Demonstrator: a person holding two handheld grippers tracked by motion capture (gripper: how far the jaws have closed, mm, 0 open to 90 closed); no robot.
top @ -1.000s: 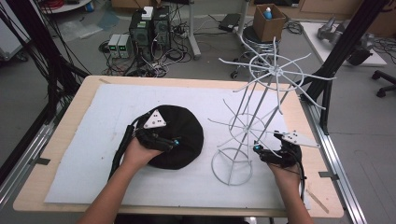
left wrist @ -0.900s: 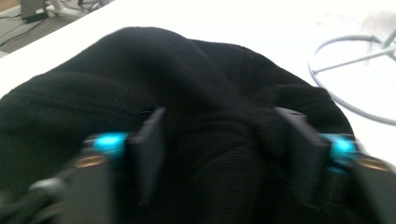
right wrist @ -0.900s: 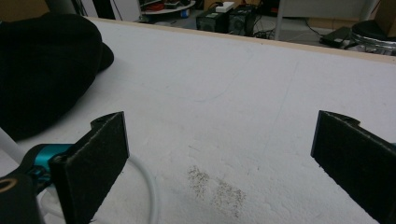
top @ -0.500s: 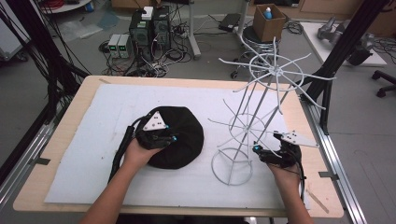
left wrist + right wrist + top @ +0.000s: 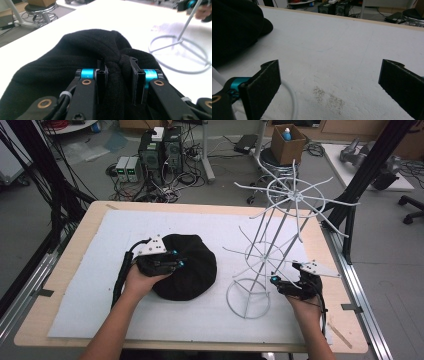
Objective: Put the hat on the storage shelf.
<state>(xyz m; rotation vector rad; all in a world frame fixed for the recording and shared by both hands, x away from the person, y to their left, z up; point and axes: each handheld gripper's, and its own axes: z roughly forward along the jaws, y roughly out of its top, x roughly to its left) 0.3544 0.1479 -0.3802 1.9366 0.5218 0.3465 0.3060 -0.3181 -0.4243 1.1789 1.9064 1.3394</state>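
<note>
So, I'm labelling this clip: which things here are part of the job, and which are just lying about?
In the job:
- soft black knitted hat, pinched by the left gripper
- white wire hat stand, beside the open right gripper

Lying about:
- brown cardboard box on the floor
- computer towers with cables

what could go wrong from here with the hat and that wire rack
1. The left tool pinches only a bunched fold of the black knit hat, so the fabric may slip out when lifted.
2. The white wire rack has thin prongs sticking out; the hat could snag on one and tip it.
3. The right tool is open beside the rack's ring base, not gripping it, so the rack is likely unsteadied.
</note>
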